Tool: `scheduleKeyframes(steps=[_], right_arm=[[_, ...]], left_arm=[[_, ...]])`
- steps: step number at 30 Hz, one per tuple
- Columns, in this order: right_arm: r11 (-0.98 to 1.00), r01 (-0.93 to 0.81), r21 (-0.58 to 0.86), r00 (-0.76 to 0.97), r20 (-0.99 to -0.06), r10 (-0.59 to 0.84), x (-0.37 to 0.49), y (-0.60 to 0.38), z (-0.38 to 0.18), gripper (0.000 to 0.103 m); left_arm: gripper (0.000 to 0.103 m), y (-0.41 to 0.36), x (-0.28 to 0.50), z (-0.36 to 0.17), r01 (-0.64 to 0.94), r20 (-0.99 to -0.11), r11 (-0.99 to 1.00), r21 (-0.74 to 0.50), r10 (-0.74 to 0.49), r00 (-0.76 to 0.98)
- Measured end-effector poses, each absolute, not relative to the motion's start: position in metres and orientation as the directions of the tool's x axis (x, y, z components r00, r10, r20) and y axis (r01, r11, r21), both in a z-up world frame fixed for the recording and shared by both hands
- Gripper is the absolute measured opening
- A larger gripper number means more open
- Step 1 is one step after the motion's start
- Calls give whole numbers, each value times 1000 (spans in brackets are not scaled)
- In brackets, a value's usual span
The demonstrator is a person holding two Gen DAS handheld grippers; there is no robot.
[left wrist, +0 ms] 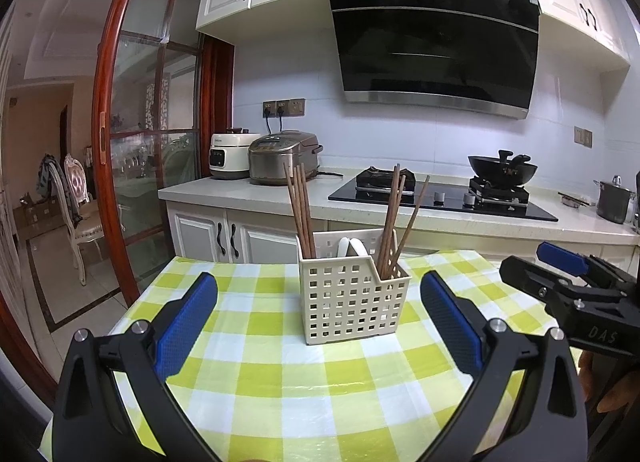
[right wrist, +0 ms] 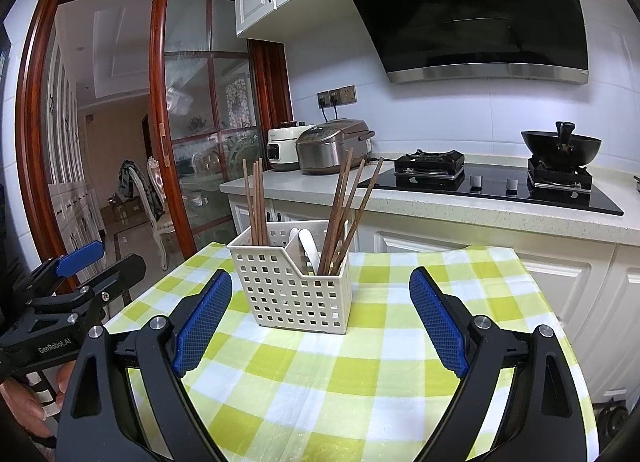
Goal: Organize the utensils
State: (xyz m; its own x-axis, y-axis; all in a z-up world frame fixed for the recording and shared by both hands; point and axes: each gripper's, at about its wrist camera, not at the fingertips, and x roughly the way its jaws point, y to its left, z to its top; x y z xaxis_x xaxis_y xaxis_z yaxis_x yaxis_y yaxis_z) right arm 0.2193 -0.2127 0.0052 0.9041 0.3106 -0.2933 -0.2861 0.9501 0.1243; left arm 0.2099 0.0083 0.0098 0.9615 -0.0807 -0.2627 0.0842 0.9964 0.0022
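Note:
A cream perforated utensil basket (left wrist: 352,300) stands upright on the green-checked tablecloth (left wrist: 296,390). It also shows in the right wrist view (right wrist: 296,294). Brown chopsticks stand in its left compartment (left wrist: 300,214) and its right compartment (left wrist: 394,218). White spoons (left wrist: 352,248) sit in the middle compartment. My left gripper (left wrist: 320,294) is open and empty, its blue pads either side of the basket and nearer to me. My right gripper (right wrist: 320,290) is open and empty, just in front of the basket. Each gripper shows at the edge of the other's view.
The table (right wrist: 400,382) ends close behind the basket. Beyond it is a counter (left wrist: 240,186) with two rice cookers (left wrist: 280,158), a gas hob (left wrist: 440,198), a wok (left wrist: 502,172) and a steel pot (left wrist: 612,200). A glass sliding door (left wrist: 132,142) is at left.

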Motion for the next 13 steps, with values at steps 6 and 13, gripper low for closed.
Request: scheduleKeyframes(steps=[6, 13], right_arm=[[951, -284, 126, 904, -295, 309, 217, -215, 4, 85], [950, -285, 126, 904, -295, 310, 214, -216, 4, 85]], left_arm=[[98, 9, 212, 6, 89, -279, 996, -1, -86, 957], [98, 11, 214, 7, 106, -290, 994, -20, -107, 951]])
